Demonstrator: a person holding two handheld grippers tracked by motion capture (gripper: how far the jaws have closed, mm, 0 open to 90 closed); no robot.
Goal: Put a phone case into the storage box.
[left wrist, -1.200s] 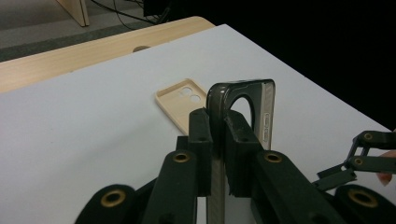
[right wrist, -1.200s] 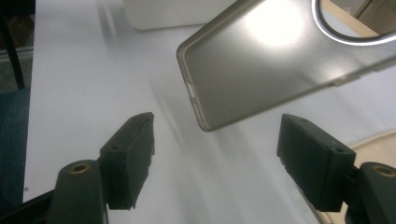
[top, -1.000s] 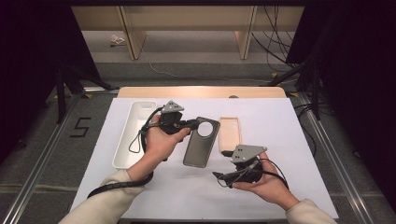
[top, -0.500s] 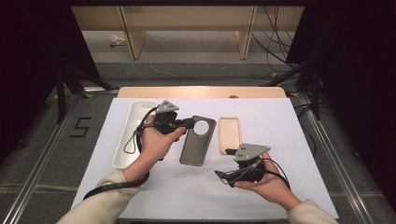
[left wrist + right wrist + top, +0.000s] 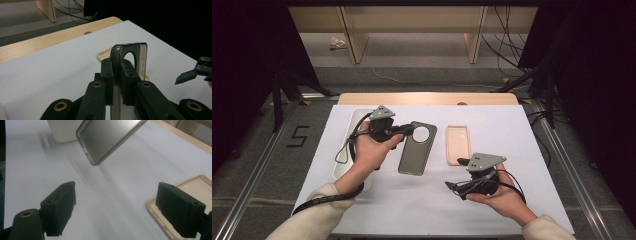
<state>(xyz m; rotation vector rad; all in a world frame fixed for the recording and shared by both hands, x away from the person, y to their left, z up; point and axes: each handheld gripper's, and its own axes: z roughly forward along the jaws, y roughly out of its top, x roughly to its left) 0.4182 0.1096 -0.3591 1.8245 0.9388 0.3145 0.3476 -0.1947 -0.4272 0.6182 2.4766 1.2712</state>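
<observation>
- My left claw (image 5: 404, 131) is clamped on the top edge of the grey phone case (image 5: 417, 148), right beside its round camera cutout; in the left gripper view the pads (image 5: 107, 75) pinch the thin wall from both sides.
- I judge that grip is chosen so the rest of the case hangs free, lifted off the white table (image 5: 512, 125) and tilted, its open inside turned toward the other hand.
- My right claw (image 5: 452, 187) has just been opening and stands wide, nothing between the jaws; it waits near the case's lower end, below and to the right of it, likely to take that free end.
- The beige phone case (image 5: 458, 144) lies flat just right of the grey case, out of the way but within reach.
- The white tray (image 5: 343, 167) sits on the far left side of the grey case, under my left forearm.
</observation>
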